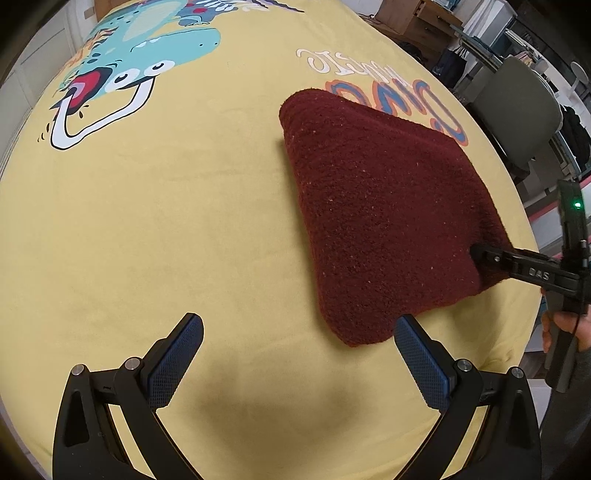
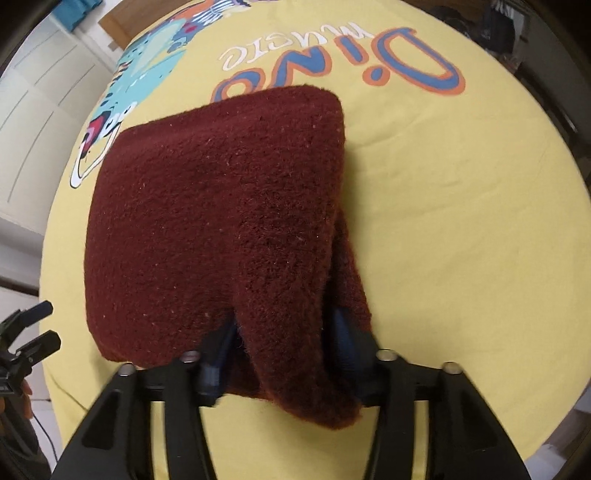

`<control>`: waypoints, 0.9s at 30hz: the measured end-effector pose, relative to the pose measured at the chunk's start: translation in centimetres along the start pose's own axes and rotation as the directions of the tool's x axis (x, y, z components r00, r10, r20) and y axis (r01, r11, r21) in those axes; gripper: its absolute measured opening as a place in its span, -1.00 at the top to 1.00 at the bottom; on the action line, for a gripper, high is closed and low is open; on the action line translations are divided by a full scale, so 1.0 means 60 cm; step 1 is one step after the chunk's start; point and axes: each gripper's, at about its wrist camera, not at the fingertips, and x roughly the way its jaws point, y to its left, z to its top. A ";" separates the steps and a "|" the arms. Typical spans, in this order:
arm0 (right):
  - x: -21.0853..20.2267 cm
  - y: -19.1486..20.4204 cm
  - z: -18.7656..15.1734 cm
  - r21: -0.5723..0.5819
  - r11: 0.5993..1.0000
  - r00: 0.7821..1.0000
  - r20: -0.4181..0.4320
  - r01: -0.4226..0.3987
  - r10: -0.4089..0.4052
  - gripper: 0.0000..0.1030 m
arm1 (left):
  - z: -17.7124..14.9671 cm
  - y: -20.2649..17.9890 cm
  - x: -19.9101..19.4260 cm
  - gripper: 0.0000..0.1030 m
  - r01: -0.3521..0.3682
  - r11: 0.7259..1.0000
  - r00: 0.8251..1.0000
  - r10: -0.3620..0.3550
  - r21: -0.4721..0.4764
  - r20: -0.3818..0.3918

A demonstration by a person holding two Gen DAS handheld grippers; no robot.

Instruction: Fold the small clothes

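A dark red fleece cloth (image 1: 384, 206) lies folded on the yellow dinosaur-print sheet (image 1: 166, 221). My left gripper (image 1: 297, 350) is open and empty, its blue-padded fingers (image 1: 181, 358) hover just short of the cloth's near corner. My right gripper (image 1: 476, 254) reaches in from the right and rests on the cloth's right edge. In the right wrist view the cloth (image 2: 221, 221) fills the middle and a fold of it drapes between the right gripper's (image 2: 280, 354) fingers, which stand partly apart around the fabric. The fingertips are hidden under the cloth.
The sheet carries a teal dinosaur print (image 1: 122, 74) at far left and "Dino" lettering (image 2: 332, 62) beyond the cloth. A grey chair (image 1: 517, 107) and wooden furniture (image 1: 417, 18) stand past the right edge. White cabinet doors (image 2: 40, 110) are at the left.
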 end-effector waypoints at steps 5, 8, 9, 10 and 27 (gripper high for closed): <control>-0.016 0.007 0.008 -0.056 0.993 0.995 0.019 0.102 -0.101 -0.60 | 0.023 -0.008 0.002 -0.98 0.013 1.000 1.000 -0.012 -0.018 0.020; -0.025 0.004 0.007 -0.055 0.995 0.996 0.023 0.084 -0.083 -0.61 | 0.056 -0.026 0.008 -0.98 0.033 0.999 0.999 -0.032 -0.016 0.037; -0.026 0.005 0.007 -0.056 0.995 0.996 0.023 0.088 -0.087 -0.62 | 0.069 -0.033 0.012 -0.98 0.042 0.999 0.998 -0.041 -0.013 0.041; -0.031 0.003 0.007 -0.058 0.994 0.995 0.026 0.097 -0.096 -0.62 | 0.081 -0.041 0.017 -0.98 0.040 0.999 0.998 -0.040 -0.008 0.042; 0.039 0.028 0.065 -0.084 0.995 0.999 -0.012 0.045 -0.046 -0.99 | 0.104 -0.050 0.148 -0.99 0.023 0.997 0.997 -0.028 -0.076 -0.067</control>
